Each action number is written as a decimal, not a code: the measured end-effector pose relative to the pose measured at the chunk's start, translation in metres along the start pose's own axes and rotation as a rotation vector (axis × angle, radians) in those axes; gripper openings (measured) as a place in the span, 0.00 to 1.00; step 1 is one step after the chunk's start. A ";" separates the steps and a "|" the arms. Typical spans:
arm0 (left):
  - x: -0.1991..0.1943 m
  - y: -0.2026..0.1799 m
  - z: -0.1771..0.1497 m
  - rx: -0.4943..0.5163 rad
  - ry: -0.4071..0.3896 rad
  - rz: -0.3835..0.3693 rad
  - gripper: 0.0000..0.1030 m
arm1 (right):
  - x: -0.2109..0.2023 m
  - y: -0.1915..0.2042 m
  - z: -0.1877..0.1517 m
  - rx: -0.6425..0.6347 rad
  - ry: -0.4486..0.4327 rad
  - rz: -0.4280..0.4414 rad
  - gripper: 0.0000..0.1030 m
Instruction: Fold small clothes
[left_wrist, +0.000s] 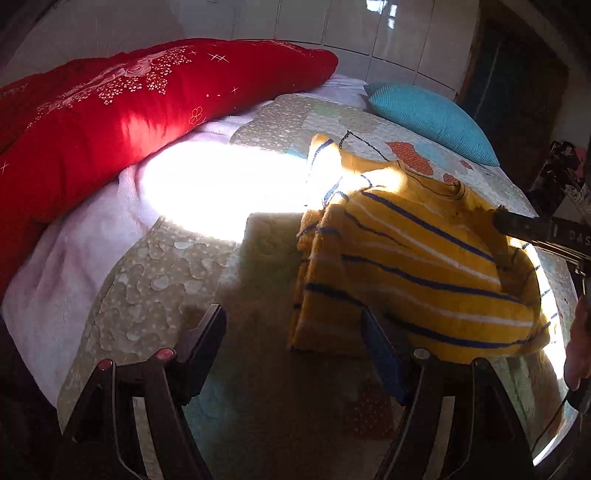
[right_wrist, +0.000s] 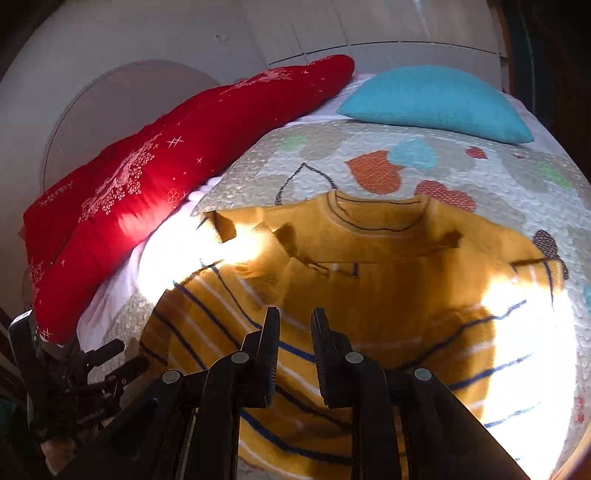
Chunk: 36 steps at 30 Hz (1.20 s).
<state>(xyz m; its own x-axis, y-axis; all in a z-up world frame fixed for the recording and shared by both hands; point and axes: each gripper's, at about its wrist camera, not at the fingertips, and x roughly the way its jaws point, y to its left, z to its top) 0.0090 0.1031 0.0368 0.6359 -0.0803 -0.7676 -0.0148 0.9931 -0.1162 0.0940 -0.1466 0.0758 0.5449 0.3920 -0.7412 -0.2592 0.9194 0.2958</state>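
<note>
A yellow knitted sweater (right_wrist: 369, 295) with navy and white stripes lies on a patchwork quilt (right_wrist: 498, 177) printed with orange and blue hearts, spread over a bed. The sweater sits toward the quilt's near edge, its round neckline (right_wrist: 376, 214) pointing to the far edge where a turquoise cushion (right_wrist: 436, 101) rests. A long red pillow (right_wrist: 155, 192) with white floral print lies along the bed's left side, on a pale pink blanket (left_wrist: 74, 258). Bright sunlight falls in patches across the quilt and the sweater.

In the left wrist view, the sweater's left part is doubled over onto its body, forming a thick folded edge. The left gripper (left_wrist: 291, 328) hovers low over the quilt with jaws spread wide, holding nothing; its right finger (left_wrist: 380, 354) is just beside the sweater's folded lower corner.

In the right wrist view, the right gripper (right_wrist: 293, 321) is above the sweater's striped middle, jaws slightly parted with a narrow gap between them and no cloth visibly pinched. From the left view, whether its tip touches the sweater cannot be told.
</note>
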 end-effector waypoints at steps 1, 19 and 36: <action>-0.004 0.001 -0.003 0.002 -0.005 -0.002 0.75 | 0.019 0.012 0.006 -0.016 0.027 0.011 0.20; -0.019 0.028 -0.029 0.035 -0.005 0.151 0.78 | 0.118 0.092 0.061 -0.106 0.130 -0.069 0.37; -0.031 -0.022 -0.030 0.162 -0.034 0.148 0.80 | -0.063 -0.155 -0.079 0.337 0.018 -0.178 0.34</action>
<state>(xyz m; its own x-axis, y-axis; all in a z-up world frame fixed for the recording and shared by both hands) -0.0338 0.0811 0.0444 0.6616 0.0675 -0.7468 0.0126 0.9948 0.1010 0.0365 -0.3168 0.0291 0.5427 0.2277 -0.8084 0.1165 0.9328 0.3410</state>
